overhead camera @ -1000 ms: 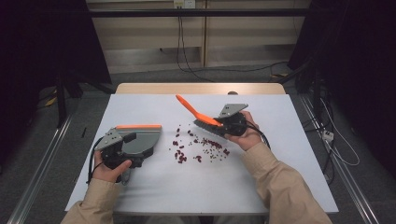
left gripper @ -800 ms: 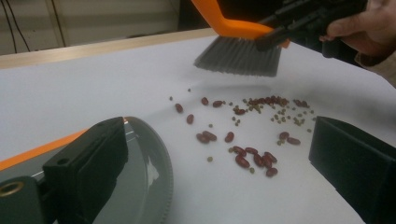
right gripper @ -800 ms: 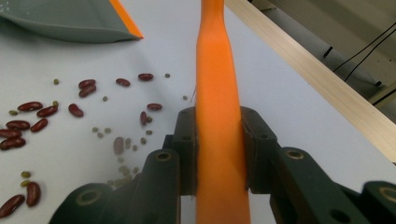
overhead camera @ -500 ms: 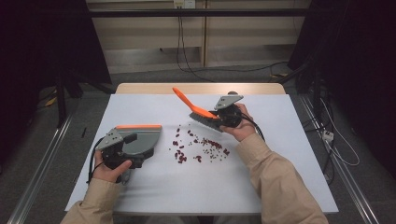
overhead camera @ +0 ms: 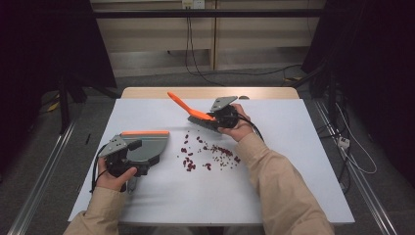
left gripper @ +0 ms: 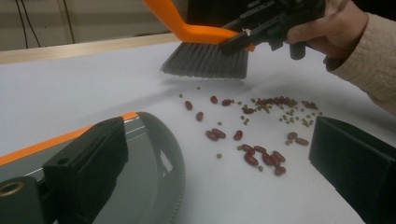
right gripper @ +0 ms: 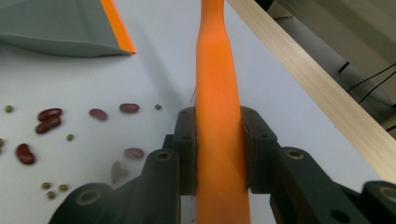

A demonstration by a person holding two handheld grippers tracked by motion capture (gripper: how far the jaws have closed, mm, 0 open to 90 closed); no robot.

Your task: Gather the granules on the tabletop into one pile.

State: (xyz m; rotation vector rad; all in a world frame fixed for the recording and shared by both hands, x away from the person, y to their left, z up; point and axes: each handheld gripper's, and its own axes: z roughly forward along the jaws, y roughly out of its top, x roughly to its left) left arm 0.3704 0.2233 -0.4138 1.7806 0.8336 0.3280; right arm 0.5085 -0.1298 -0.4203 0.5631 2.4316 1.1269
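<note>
Sweep-up, early stage. Landmark: the scatter of red beans (overhead camera: 208, 154) and small green ones, mid-desk (overhead camera: 293, 161).

Right gripper (overhead camera: 222, 116) holds the brush (overhead camera: 193, 111) on the far side of the scatter. Its fingers (right gripper: 184, 140) are closed tight on the orange handle, one either side, as the right gripper view shows. From the left gripper view, the grey bristles (left gripper: 205, 60) sit just beyond the beans; whether the tips touch the desk I cannot tell.

Left gripper (overhead camera: 125, 156) holds the dustpan (overhead camera: 147, 144), which lies to the left of the scatter, mouth toward it, near but apart. Fingers look clamped on the pan's handle end, though the grip itself is hard to make out; in the left gripper view one finger (left gripper: 88, 158) lies over the pan.

Progress, judged: no beans visible in the pan; all lie loose on the desk. Tools in hand and positioned; the sweeping itself is left, i.e. draw the beans toward the pan lip, then collect stragglers.
</note>
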